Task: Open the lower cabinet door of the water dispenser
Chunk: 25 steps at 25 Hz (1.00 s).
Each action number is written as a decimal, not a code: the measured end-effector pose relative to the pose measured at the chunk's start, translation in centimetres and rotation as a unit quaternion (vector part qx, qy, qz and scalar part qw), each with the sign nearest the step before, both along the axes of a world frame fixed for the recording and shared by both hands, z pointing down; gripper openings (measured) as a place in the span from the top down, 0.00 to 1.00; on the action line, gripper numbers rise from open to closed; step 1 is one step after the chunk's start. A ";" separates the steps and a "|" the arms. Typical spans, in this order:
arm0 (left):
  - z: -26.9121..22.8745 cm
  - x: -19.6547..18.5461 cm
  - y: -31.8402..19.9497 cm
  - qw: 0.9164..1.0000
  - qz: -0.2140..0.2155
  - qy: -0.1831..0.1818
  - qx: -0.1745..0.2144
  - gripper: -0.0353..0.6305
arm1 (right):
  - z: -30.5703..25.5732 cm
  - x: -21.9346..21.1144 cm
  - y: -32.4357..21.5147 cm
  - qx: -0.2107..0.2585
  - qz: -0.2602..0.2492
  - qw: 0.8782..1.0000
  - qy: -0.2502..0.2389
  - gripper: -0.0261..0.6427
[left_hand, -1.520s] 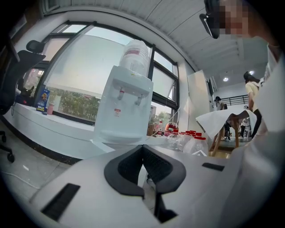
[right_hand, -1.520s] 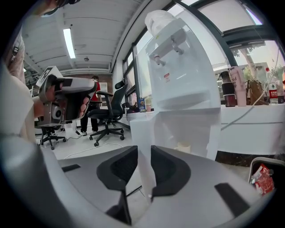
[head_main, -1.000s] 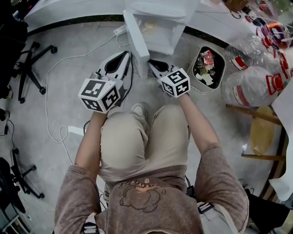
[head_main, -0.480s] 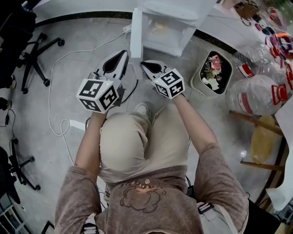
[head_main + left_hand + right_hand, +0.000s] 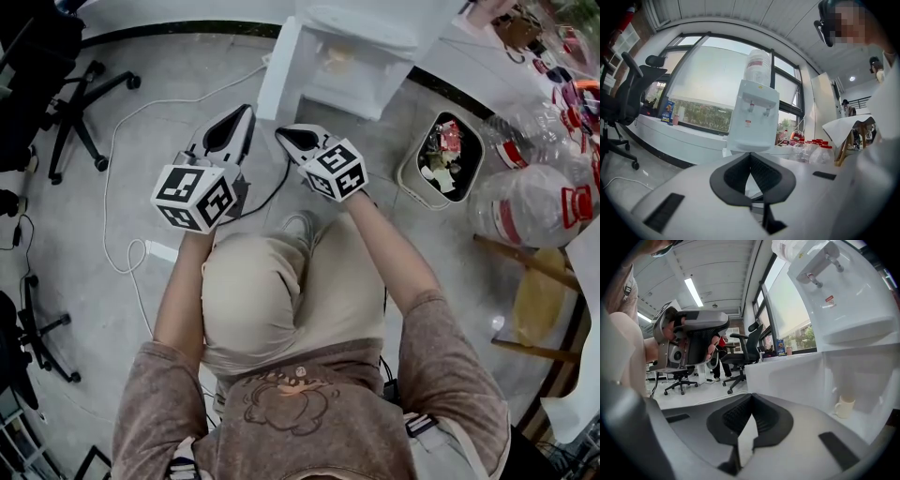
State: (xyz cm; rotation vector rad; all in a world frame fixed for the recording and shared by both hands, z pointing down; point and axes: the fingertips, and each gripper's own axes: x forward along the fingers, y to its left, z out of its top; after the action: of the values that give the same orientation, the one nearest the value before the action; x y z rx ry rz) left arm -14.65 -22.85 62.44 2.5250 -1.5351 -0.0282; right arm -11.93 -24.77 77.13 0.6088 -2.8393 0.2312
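The white water dispenser (image 5: pixel 361 37) stands at the top of the head view. Its lower cabinet door (image 5: pixel 275 73) is swung out to the left, and a cup (image 5: pixel 335 58) shows inside the cabinet. My right gripper (image 5: pixel 280 132) is shut, with its tips close by the door's free lower edge; whether they touch it I cannot tell. In the right gripper view the door (image 5: pixel 787 376) and a mug (image 5: pixel 843 406) lie just beyond the jaws (image 5: pixel 751 395). My left gripper (image 5: pixel 247 110) hangs left of the door, shut and holding nothing. The left gripper view faces the dispenser (image 5: pixel 753 117).
A bin of rubbish (image 5: pixel 439 155) sits right of the dispenser, with bags of bottles (image 5: pixel 530 202) and a wooden stool (image 5: pixel 539 281) further right. A white cable (image 5: pixel 122 187) and power strip (image 5: pixel 159 251) lie on the floor at left, near an office chair (image 5: pixel 84 94).
Both grippers have shifted left and toward the dispenser. The door has swung wider to the left, with the right gripper's tips staying near its free edge.
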 end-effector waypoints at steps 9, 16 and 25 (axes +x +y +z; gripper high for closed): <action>0.8 -1.3 -0.5 1.000 -0.005 0.003 -0.005 0.93 | 0.0 -2.2 -0.2 -0.002 -0.023 1.000 0.000 0.95; 0.9 -0.6 -1.9 1.000 0.012 0.007 -0.002 0.93 | -0.4 -2.6 -0.1 -0.013 -0.023 1.000 -0.010 0.95; 0.5 1.7 -3.9 0.999 0.045 0.005 0.005 0.93 | -1.4 2.4 -1.3 -0.015 0.029 0.999 -0.017 0.95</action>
State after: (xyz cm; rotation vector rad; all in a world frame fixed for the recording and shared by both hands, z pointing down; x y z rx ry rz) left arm -12.95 -26.77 62.92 2.5942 -1.4210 -0.0356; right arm -9.53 -26.08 75.68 0.6884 -2.8474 0.2949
